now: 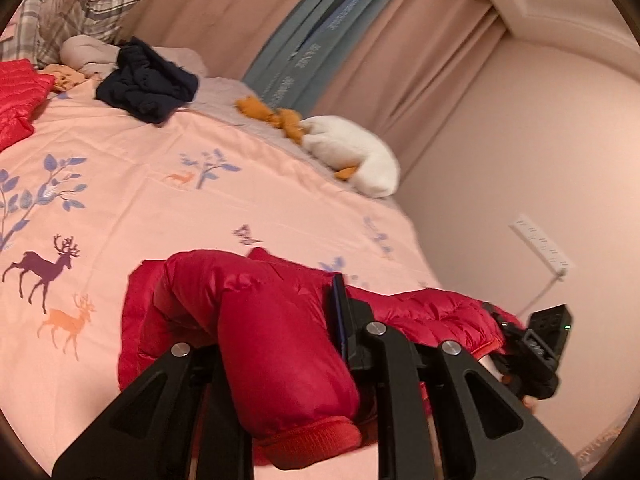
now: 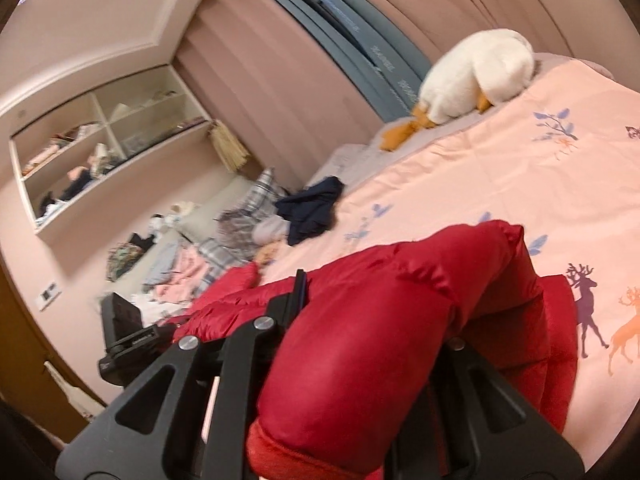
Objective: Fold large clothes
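Bed (image 1: 280, 184): pink cover printed with deer and blue branches is lying across most of both your views.

Curtains (image 1: 420, 64): pinkish drapes are hanging behind the bed's far edge, with a blue-grey panel between them.

Red down jacket (image 1: 280, 320): it is lying on the near part of the bed cover, with a padded sleeve rising off it and running into each of your tools. Another red quilted piece (image 1: 16, 96) is showing at the left rim of the left view; whether it belongs to the same garment cannot be told.

White plush goose (image 2: 476, 76): it is resting at the bed's far edge, its orange feet and beak pointing along the grey sheet.

Dark navy garment (image 1: 148, 80): it is sitting crumpled near the plaid pillows (image 1: 72, 20), well apart from the jacket.

Left gripper (image 1: 280, 344): you are clamping it on a jacket sleeve, the cuff bulging back between the fingers.

Right gripper (image 2: 360, 336): you are pinching the other sleeve likewise, cuff toward the camera.
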A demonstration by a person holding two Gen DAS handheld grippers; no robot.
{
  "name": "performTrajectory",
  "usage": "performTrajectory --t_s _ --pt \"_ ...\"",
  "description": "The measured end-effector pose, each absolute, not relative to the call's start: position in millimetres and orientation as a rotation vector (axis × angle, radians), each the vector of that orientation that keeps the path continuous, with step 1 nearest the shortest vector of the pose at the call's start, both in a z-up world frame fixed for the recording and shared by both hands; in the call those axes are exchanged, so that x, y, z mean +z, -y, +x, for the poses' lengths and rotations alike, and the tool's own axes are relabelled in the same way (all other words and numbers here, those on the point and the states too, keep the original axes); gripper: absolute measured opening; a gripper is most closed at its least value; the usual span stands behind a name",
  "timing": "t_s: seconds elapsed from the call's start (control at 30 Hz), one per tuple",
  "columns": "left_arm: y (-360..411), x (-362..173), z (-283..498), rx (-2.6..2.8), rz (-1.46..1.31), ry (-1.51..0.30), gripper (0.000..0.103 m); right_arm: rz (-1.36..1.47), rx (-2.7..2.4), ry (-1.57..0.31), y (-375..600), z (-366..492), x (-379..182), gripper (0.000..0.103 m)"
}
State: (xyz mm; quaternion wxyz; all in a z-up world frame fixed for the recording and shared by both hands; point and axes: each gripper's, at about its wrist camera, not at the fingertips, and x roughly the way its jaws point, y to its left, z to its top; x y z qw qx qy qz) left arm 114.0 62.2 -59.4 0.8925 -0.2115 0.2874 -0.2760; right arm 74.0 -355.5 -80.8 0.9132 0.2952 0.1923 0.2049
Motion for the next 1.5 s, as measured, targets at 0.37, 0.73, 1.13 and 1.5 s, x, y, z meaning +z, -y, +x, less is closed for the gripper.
performTrajectory --t_s 0.37,0.73,1.13,1.5 --pt "-37 -94 173 -0.442 -0.341 -0.706 0.016 0.617 0.317 -0.502 359 123 -119 0.015" --pt "-21 -113 204 -0.398 -0.284 -0.758 0.018 0.629 0.272 -0.555 365 148 -139 0.015" --pt "-10 -129 225 -0.361 -0.246 -0.797 0.020 0.639 0.246 -0.604 366 167 -153 0.017" --pt "-5 -138 234 -0.344 -0.224 -0.818 0.020 0.651 0.238 -0.631 367 177 -161 0.017"
